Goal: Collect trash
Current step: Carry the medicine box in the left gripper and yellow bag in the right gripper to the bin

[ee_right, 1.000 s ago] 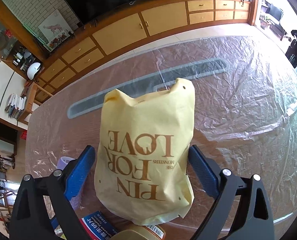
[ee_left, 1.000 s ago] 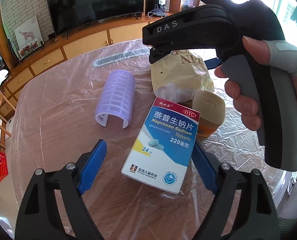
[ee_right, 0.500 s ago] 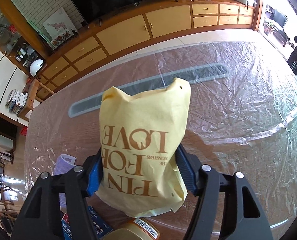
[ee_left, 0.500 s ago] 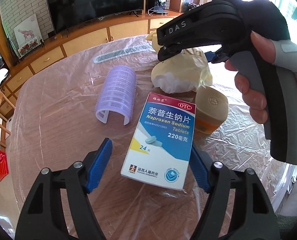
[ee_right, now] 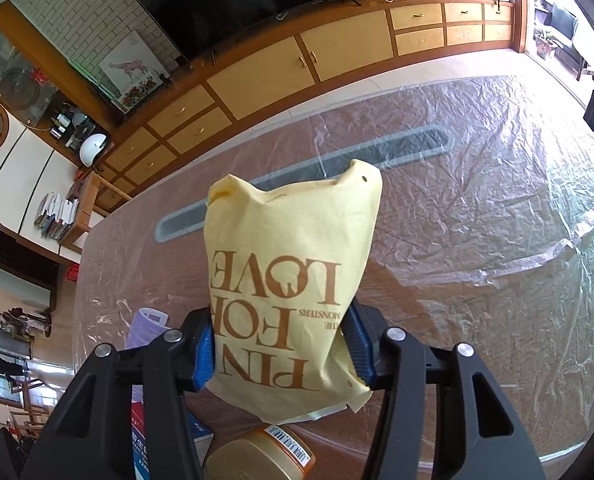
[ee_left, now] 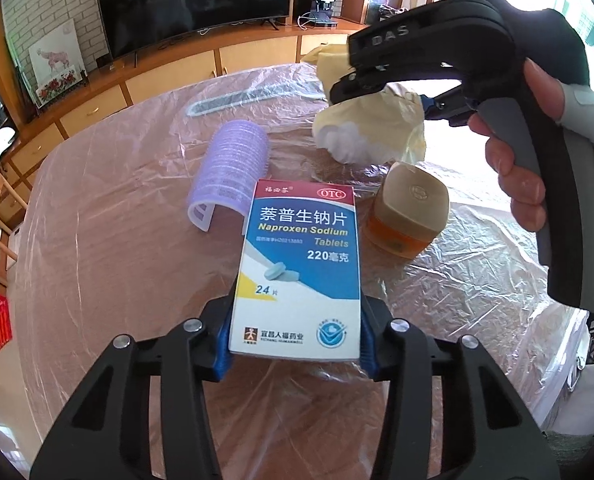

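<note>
Trash here is mainly the Naproxen tablet box (ee_left: 297, 268), lying near centre on the film-covered table (ee_left: 97, 280). Left gripper (ee_left: 295, 332) is clenched on its near end, blue pads (ee_left: 367, 340) pressing both long sides. Yellow bag (ee_right: 285, 288) printed "PIN FOR LOVE" is the likely collection target: right gripper (ee_right: 283, 346) has it pinched at the lower end, pads (ee_right: 204, 348) squeezing the fabric, mouth pointing to the far side. White stuffing shows in the bag from the left wrist view. Just right of the box sits an amber jar with tan lid (ee_left: 409, 212); just left and slightly farther is a purple hair roller (ee_left: 231, 168), apparently touching or overlapping the box's far left corner, can't tell which. Suggest for this step: lift the box straight up first so it clears jar and roller without dragging the film. Cardboard is light and crushable, so no more squeeze than needed. Bag mouth faces away and looks slack, so the right side probably needs to re-grip near the opening before the box goes in. Risk: box pivoting in an end-only grip.
</note>
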Demonstrator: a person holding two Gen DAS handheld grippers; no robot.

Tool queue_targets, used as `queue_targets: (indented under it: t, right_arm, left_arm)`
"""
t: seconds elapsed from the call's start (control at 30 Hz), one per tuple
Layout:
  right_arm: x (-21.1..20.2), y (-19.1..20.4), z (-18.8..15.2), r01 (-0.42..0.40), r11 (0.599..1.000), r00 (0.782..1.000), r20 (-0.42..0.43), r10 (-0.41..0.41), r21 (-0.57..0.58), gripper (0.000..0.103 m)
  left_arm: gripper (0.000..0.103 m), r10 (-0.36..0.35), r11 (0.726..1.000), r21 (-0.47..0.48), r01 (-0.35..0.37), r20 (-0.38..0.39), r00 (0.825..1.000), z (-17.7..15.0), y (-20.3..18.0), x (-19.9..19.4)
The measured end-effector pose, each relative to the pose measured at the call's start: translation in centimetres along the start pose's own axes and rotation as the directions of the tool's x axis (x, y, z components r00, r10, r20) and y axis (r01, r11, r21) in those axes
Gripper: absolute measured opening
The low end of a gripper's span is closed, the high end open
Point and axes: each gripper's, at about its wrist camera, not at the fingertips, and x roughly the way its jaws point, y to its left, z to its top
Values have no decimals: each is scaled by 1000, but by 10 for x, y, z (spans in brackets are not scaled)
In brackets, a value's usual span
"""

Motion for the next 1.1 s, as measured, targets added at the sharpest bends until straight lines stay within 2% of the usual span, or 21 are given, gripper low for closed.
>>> queue_targets:
  t: [0.3,0.53,1.1]
  right_arm:
    - [-34,-18,-5,-28,1000,999,36,28,-15,51]
    - [-58,-39,-19,-69,997,997,21,69,-19,51]
    - [-119,-71,-109,-129,986,992,-23,127,-103,51]
  left_arm:
    - [47,9,999,-44,-8,28,1000,-4,-2,-15]
    - [47,32,997,-74,-28,42,999,-7,-4,-23]
    - [47,46,993,-114,-40,51,998,-42,-33,-47]
